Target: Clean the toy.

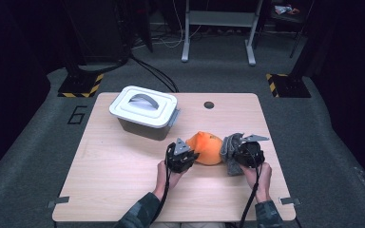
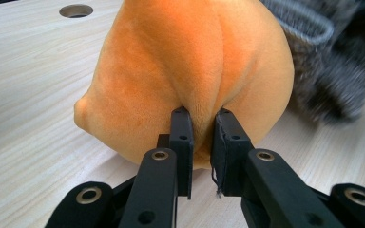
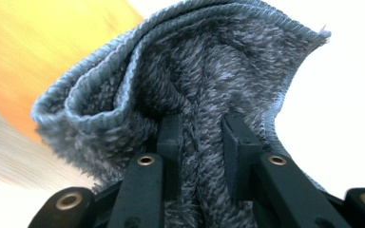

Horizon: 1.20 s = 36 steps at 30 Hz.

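An orange plush cloth (image 1: 206, 147) lies bunched on the wooden table (image 1: 123, 175), right of centre. My left gripper (image 1: 186, 154) sits at its left side, shut on a fold of the orange cloth (image 2: 195, 71), which bulges up beyond the jaws. A grey fuzzy knitted cloth (image 1: 230, 151) with a ribbed edge lies against the orange one's right side. My right gripper (image 1: 240, 154) is shut on a pinch of the grey cloth (image 3: 199, 85), whose ribbed hem curls over above the jaws. Blurred orange shows behind it at the upper left.
A grey storage box with a white lid and handle (image 1: 145, 111) stands at the table's back left. A round cable hole (image 1: 209, 105) sits near the far edge. Table legs and cables lie on the floor beyond.
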Available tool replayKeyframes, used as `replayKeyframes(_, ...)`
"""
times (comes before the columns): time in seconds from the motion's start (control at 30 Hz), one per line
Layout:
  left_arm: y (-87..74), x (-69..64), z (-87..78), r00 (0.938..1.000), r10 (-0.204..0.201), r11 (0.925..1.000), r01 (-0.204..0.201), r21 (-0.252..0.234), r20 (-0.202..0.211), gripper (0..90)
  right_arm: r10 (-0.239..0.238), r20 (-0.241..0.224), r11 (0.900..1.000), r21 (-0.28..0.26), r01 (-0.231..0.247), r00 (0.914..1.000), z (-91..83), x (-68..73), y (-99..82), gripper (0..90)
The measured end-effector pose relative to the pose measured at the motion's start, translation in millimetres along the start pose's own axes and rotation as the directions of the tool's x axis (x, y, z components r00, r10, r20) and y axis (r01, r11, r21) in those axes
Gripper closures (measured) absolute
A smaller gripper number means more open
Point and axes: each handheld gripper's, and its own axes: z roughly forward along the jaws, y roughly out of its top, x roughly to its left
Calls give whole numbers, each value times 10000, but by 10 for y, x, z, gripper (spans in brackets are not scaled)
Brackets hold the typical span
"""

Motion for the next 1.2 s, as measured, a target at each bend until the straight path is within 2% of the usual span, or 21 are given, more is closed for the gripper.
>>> replayKeyframes(0.1, 3, -9, 4, 10000, -5, 10000, 5, -23, -1, 796, -203, -97, 9989, -433, 199, 9997, -124, 60, 100, 715)
replayKeyframes(0.13, 4, -10, 3, 10000, -12, 10000, 12, -8, 19, 796, -492, -140, 9973, -551, 484, 9987, -194, 119, 167, 715)
replayKeyframes(0.23, 4, -10, 4, 10000, -11, 10000, 11, -10, 22, 796, -935, -295, 9924, -836, 908, 9952, -266, 247, 282, 714)
replayKeyframes(0.27, 5, -10, 2, 10000, 4, 10000, -4, 14, 34, 796, -1135, -414, 9894, -961, 1091, 9927, -285, 333, 344, 714)
replayKeyframes(0.4, 10, -24, 2, 9999, 135, 9999, -135, -2, 34, 794, -1581, -565, 9840, -915, 1526, 9858, -244, 532, 468, 713)
replayKeyframes(0.5, 17, -34, -1, 9995, 299, 9995, -300, 79, 72, 793, -1895, -573, 9805, -645, 1858, 9802, -120, 674, 529, 709)
replayKeyframes(0.6, 9, -14, 2, 9997, 218, 9997, -218, 120, 55, 790, -2096, -221, 9765, -553, 2082, 9775, -26, 744, 526, 708)
replayKeyframes(0.8, 6, -14, 13, 9998, 194, 9997, -194, 119, 57, 790, -2186, -270, 9748, -515, 2170, 9754, -29, 692, 505, 707)
replayKeyframes(0.9, 9, -4, 12, 9996, 265, 9995, -265, 147, 35, 790, -1954, -246, 9798, -484, 1941, 9804, -41, 635, 461, 707)
replayKeyframes(1.03, 4, -8, 21, 9999, 157, 9998, -158, 116, 69, 790, -1859, -238, 9817, -472, 1846, 9823, -48, 552, 396, 706)
replayKeyframes(1.2, -1, -1, 22, 9999, 71, 9999, -71, 79, 96, 791, -1406, -154, 9897, -278, 1402, 9899, -51, 454, 303, 705)
